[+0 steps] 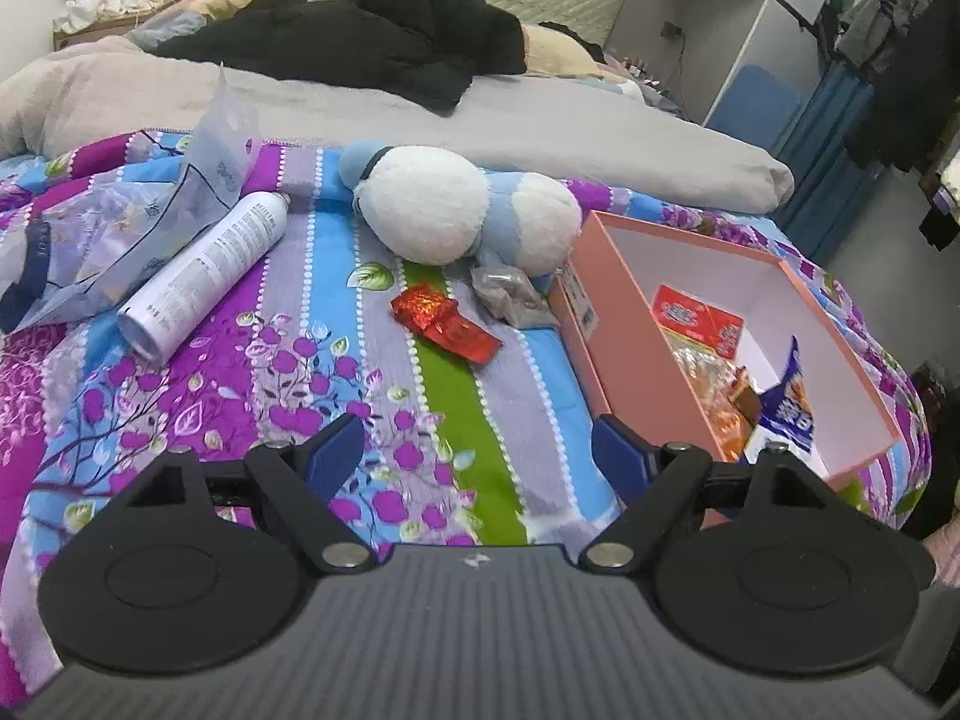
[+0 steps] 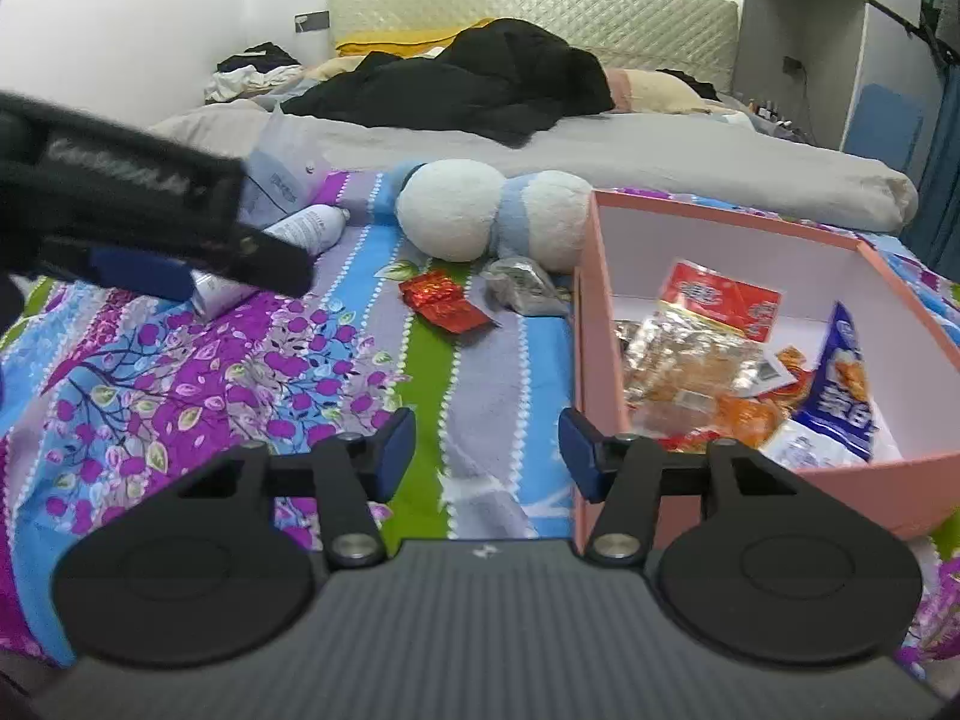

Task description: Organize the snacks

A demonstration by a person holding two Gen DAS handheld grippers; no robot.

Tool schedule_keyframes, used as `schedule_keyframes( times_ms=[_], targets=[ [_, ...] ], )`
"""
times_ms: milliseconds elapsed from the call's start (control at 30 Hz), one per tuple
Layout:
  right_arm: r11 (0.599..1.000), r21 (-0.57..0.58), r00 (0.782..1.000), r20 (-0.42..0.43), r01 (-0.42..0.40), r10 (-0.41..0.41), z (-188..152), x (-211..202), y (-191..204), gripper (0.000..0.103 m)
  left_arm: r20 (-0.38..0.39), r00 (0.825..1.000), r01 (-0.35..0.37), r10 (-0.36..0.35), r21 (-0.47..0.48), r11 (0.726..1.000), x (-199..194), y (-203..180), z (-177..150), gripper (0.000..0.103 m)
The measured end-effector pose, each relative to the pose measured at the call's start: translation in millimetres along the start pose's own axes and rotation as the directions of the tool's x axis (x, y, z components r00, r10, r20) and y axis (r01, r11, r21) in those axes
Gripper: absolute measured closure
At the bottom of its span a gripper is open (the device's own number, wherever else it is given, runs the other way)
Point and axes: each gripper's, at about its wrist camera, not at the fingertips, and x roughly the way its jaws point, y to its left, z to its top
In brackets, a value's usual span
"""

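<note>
We have several snacks in the pink box (image 2: 585,324) at right, while the red packet (image 2: 444,300) and grey packet (image 2: 522,288) at centre remain out, both tongs (image 1: 477,450) (image 2: 486,453) apart and empty.

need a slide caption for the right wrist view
Open right gripper above floral bedspread, red foil snack packet ahead, pink cardboard box of snacks at right.

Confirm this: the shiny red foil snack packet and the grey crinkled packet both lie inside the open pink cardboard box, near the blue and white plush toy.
Not quite. The shiny red foil snack packet and the grey crinkled packet lie outside the open pink cardboard box, on the striped floral bedspread, near the blue and white plush toy. Both wrist views show this.
</note>
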Motion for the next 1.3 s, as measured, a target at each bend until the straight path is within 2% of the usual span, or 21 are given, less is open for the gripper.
schedule_keyframes(
  times_ms=[200, 333, 533, 633, 700, 733, 800, 933, 1067, 1167, 1300],
  targets=[
    [1.000, -0.008, 1.000, 0.014, 0.017, -0.017, 7, 34, 11, 0.050, -0.015, 1.000, 0.026, -0.026, -0.026, 0.999, 40, 14, 20, 0.018],
    [0.998, 0.051, 0.999, 0.038, 0.028, -0.030, 4, 62, 16, 0.050, -0.033, 0.998, 0.048, -0.049, -0.042, 0.998, 74, 23, 31, 0.018],
    [0.990, 0.069, 0.989, 0.073, 0.125, -0.130, 1, 108, 29, 0.050, -0.087, 0.994, 0.064, -0.073, -0.104, 0.993, 131, 44, 47, 0.021],
    [0.986, 0.089, 0.986, 0.078, 0.141, -0.148, 12, 130, 26, 0.050, -0.115, 0.985, 0.104, -0.128, -0.195, 0.975, 162, 65, 52, 0.029],
    [0.983, 0.050, 0.978, 0.102, 0.177, -0.181, 19, 143, 27, 0.050, -0.129, 0.976, 0.133, -0.175, -0.279, 0.951, 183, 82, 54, 0.032],
    [0.980, 0.011, 0.975, 0.104, 0.198, -0.198, 23, 152, 30, 0.052, -0.128, 0.971, 0.151, -0.201, -0.318, 0.936, 192, 89, 54, 0.034],
    [0.977, -0.031, 0.973, 0.101, 0.209, -0.205, 29, 168, 29, 0.065, -0.121, 0.963, 0.180, -0.240, -0.373, 0.910, 207, 99, 56, 0.036],
    [0.971, -0.093, 0.973, 0.097, 0.220, -0.211, 37, 194, 27, 0.067, -0.133, 0.947, 0.203, -0.291, -0.454, 0.868, 239, 111, 58, 0.043],
    [0.969, -0.131, 0.974, 0.117, 0.209, -0.194, 43, 210, 27, 0.067, -0.118, 0.940, 0.224, -0.319, -0.491, 0.842, 254, 115, 61, 0.043],
    [0.958, -0.177, 0.970, 0.123, 0.227, -0.207, 44, 222, 32, 0.067, -0.106, 0.942, 0.226, -0.319, -0.504, 0.834, 260, 116, 66, 0.043],
    [0.970, -0.114, 0.973, 0.118, 0.214, -0.201, 46, 234, 27, 0.069, -0.123, 0.950, 0.194, -0.285, -0.482, 0.855, 266, 112, 74, 0.043]
  ],
)
